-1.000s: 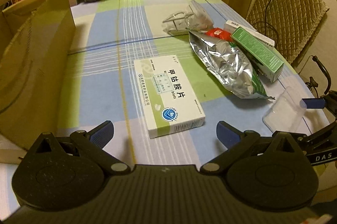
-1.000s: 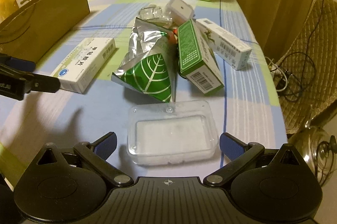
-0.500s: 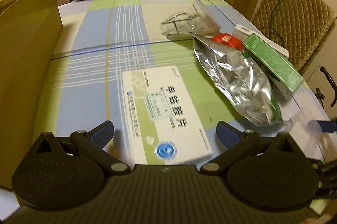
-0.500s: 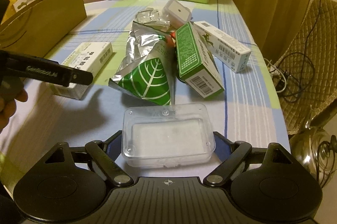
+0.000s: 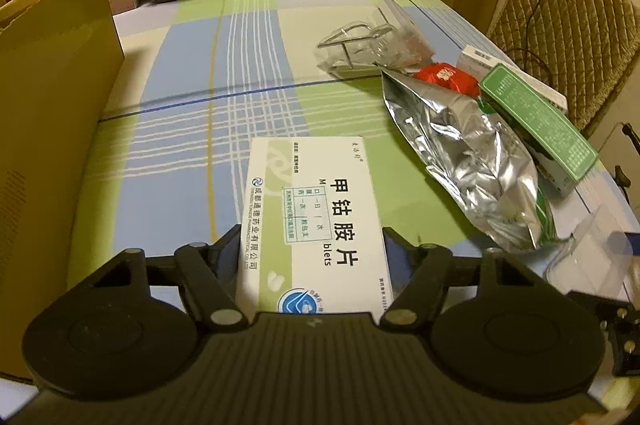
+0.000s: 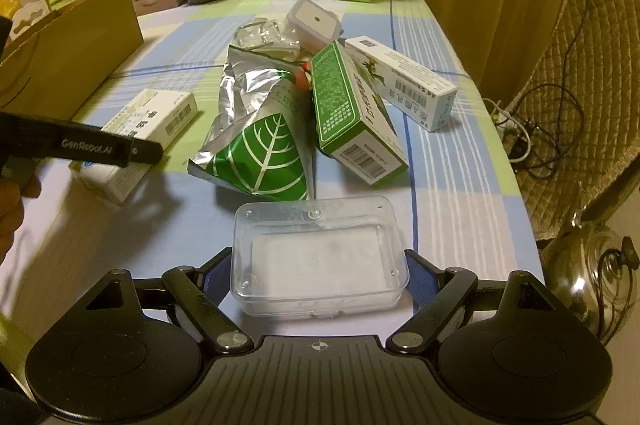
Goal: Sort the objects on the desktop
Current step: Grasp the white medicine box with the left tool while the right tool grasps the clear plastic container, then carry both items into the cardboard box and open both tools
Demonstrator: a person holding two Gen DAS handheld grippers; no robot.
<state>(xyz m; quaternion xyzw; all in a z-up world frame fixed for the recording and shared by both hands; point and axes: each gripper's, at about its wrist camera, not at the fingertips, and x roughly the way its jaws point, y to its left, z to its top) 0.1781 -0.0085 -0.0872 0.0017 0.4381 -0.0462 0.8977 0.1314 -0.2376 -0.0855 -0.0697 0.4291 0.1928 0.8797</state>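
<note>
Matte black left gripper (image 6: pixel 120 149) bears white "GenRobot.AI" lettering; blue-padded jaws.

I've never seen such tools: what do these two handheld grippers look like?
Both grippers, left and right, are matte black plastic with round disc housings, hinged arms with silver pivot pins and blue finger pads. In the right wrist view, the left gripper's side reads "GenRobot.AI" in white.

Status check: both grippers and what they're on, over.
Left hand-held gripper shut on white medicine box. Right hand-held gripper shut on clear plastic case. Both on tablecloth. Foil bag just ahead of case, not blocking.
</note>
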